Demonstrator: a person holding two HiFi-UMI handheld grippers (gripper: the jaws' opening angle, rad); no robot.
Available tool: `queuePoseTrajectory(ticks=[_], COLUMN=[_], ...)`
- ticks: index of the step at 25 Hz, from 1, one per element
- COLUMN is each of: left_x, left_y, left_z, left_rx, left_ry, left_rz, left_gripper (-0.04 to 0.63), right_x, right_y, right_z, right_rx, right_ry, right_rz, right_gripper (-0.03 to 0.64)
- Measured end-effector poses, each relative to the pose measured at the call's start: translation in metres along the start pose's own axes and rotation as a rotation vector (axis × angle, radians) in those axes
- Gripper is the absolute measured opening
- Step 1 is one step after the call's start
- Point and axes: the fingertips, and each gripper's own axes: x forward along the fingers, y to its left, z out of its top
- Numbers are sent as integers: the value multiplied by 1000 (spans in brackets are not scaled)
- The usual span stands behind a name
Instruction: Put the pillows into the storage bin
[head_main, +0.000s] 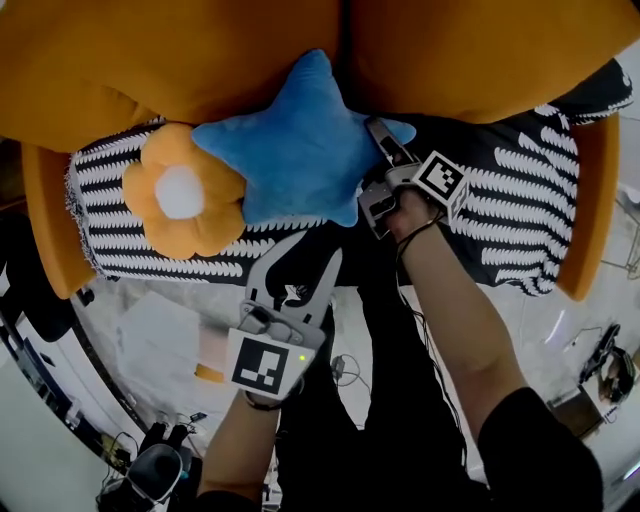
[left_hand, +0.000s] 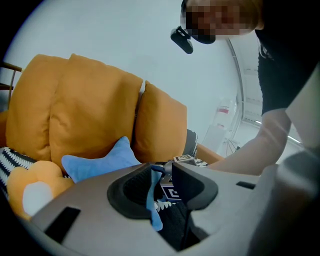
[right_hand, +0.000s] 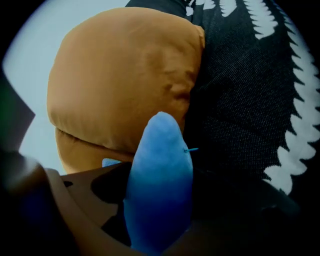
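A blue star pillow (head_main: 300, 150) lies on the sofa seat against the back cushions. An orange flower pillow (head_main: 180, 195) with a white centre touches its left side. My right gripper (head_main: 372, 170) is at the star's right arm, and that arm (right_hand: 160, 190) stands between its jaws. Bare pad still shows beside it, so the jaws are open. My left gripper (head_main: 297, 265) hovers open at the seat's front edge, below the star. Through its gap (left_hand: 167, 185) I see a strip of blue pillow and the right gripper's marker cube. No storage bin is in view.
The orange sofa has two big back cushions (head_main: 200, 50) and a black-and-white patterned blanket (head_main: 520, 200) over the seat. Orange armrests (head_main: 45, 230) flank the seat. Papers and cables (head_main: 160, 350) lie on the pale floor in front, beside my dark trouser legs.
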Motion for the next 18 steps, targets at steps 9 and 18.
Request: queuePoseTrajectory(ticks=[9,18], left_x=[-30,-64], left_y=[2,-23], left_z=[36,99], left_rx=[6,26], left_ry=[-48,-127], left_rz=[10,-1], left_gripper=[115,116], right_x=[-35,-88], right_y=[37,166], right_z=[-22,-23], right_rx=[-144,-658], right_ry=[-31,-9], right_rz=[-77,18], right_gripper=[255,216])
